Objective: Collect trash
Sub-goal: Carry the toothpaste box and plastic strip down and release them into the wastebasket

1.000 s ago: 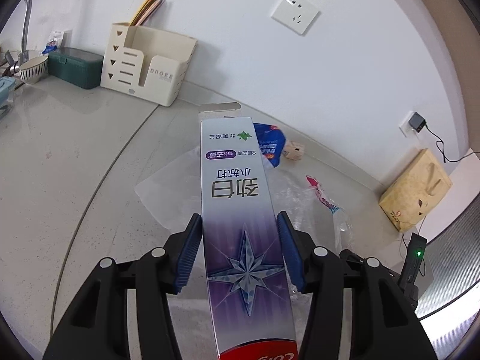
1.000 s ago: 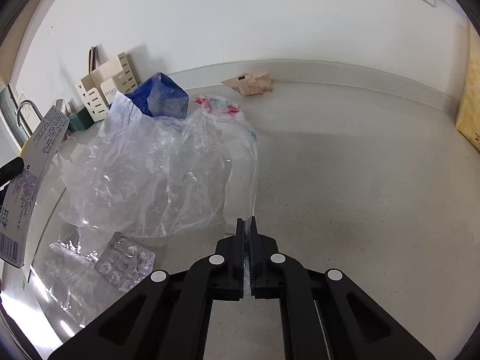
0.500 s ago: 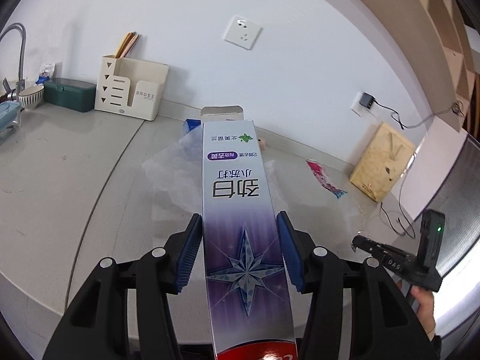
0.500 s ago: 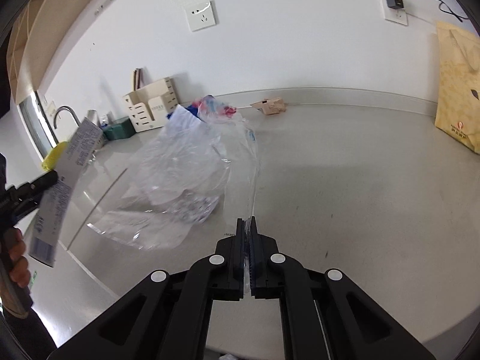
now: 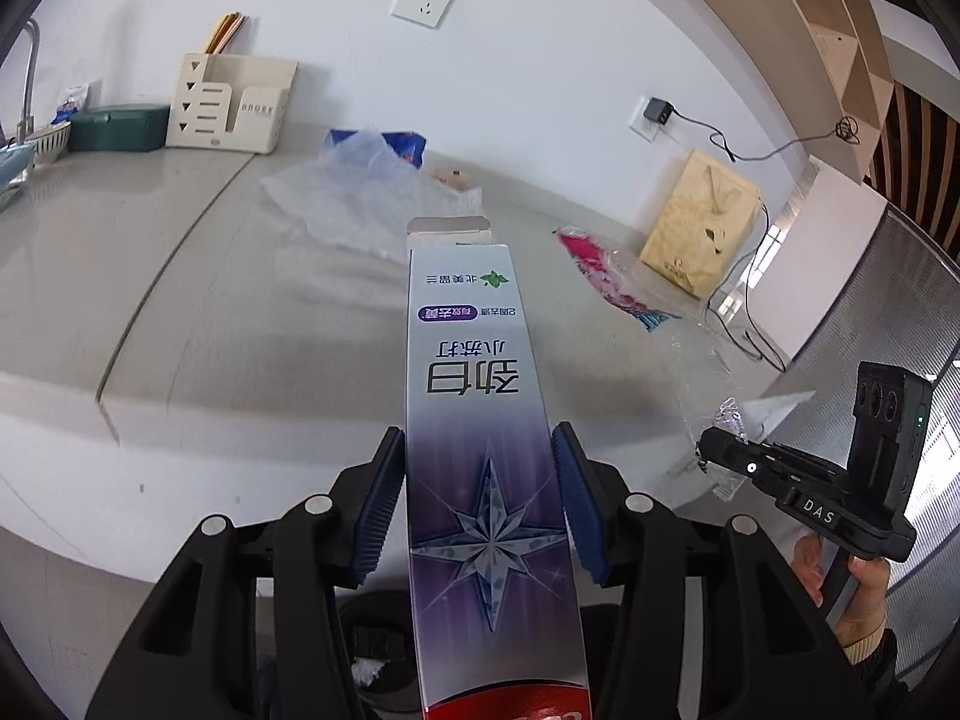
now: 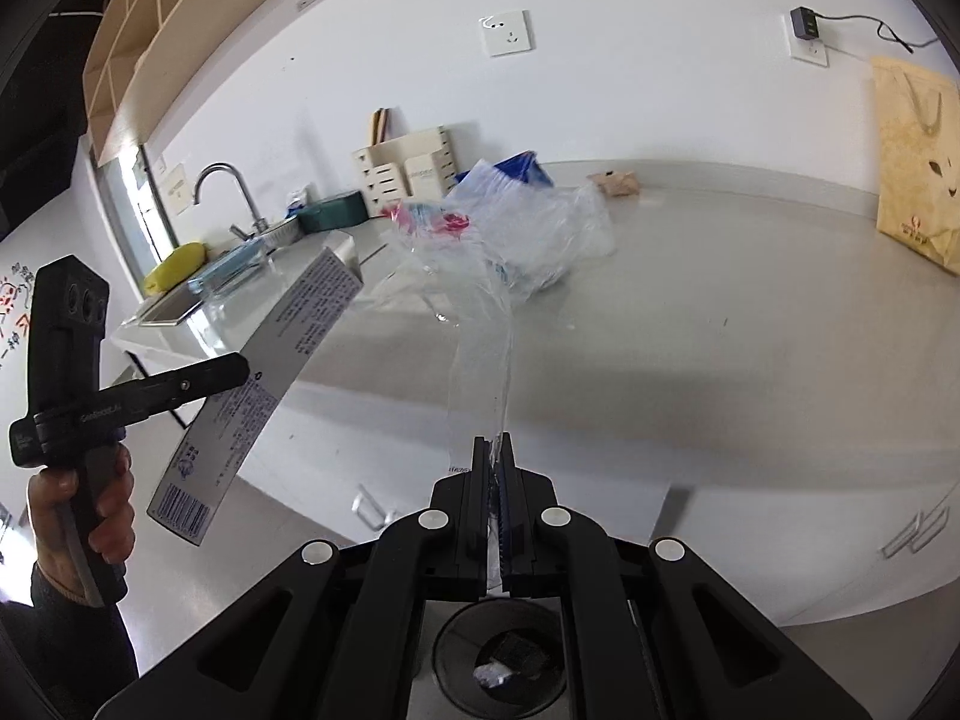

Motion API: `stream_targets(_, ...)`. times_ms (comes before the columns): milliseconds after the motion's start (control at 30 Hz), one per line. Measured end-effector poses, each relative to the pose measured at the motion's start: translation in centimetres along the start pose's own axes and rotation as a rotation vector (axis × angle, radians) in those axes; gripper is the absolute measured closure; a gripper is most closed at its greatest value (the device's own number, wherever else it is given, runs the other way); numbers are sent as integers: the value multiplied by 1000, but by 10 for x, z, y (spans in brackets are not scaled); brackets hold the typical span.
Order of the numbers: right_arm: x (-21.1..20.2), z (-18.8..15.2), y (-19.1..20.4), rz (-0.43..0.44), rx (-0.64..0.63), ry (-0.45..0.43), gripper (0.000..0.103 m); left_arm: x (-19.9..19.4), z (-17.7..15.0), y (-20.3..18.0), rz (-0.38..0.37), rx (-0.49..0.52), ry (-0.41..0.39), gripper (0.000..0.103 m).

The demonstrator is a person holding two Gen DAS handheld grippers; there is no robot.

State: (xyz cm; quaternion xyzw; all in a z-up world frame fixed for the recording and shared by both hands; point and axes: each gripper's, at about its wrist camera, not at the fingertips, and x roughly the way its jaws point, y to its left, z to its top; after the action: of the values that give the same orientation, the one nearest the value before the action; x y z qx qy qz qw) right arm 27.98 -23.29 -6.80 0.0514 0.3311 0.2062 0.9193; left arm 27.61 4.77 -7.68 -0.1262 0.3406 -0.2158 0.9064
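My left gripper (image 5: 477, 498) is shut on a long purple and white toothpaste box (image 5: 474, 396), held in front of the counter edge; the box also shows in the right wrist view (image 6: 264, 378). My right gripper (image 6: 493, 456) is shut on a strip of clear plastic wrap (image 6: 480, 360) that stretches up to a crumpled clear bag with a pink wrapper (image 6: 444, 222) in it. A round trash bin (image 6: 498, 660) stands on the floor below my right gripper. A blue packet (image 5: 399, 144) and a small crumpled brown scrap (image 6: 615, 183) lie on the counter.
The grey counter (image 6: 720, 300) holds a cream organiser (image 5: 228, 108), a green box (image 5: 117, 126) and a tan paper bag (image 6: 918, 168) by the wall. A sink with a tap (image 6: 234, 198) is at the far left. Cabinet handles (image 6: 912, 534) run below the counter edge.
Both grippers have pulled back from the counter past its front edge. The plastic wrap has been dragged and stretched toward the edge. The bin has come into view below.
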Motion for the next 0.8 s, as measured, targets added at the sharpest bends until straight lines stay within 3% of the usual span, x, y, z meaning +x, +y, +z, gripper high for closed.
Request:
stream_targets(200, -6, -54, 13, 54, 50, 51, 96, -14, -44, -4, 26, 0, 49, 53)
stream_targets(467, 28, -118, 17, 114, 117, 156, 96, 0, -91, -3, 67, 21, 149, 53)
stream_targets(600, 58, -149, 3, 142, 199, 235, 96, 21, -114, 7, 23, -4, 238, 53)
stream_targets(800, 106, -186, -6, 135, 231, 368, 96, 74, -155, 27, 29, -40, 382, 53)
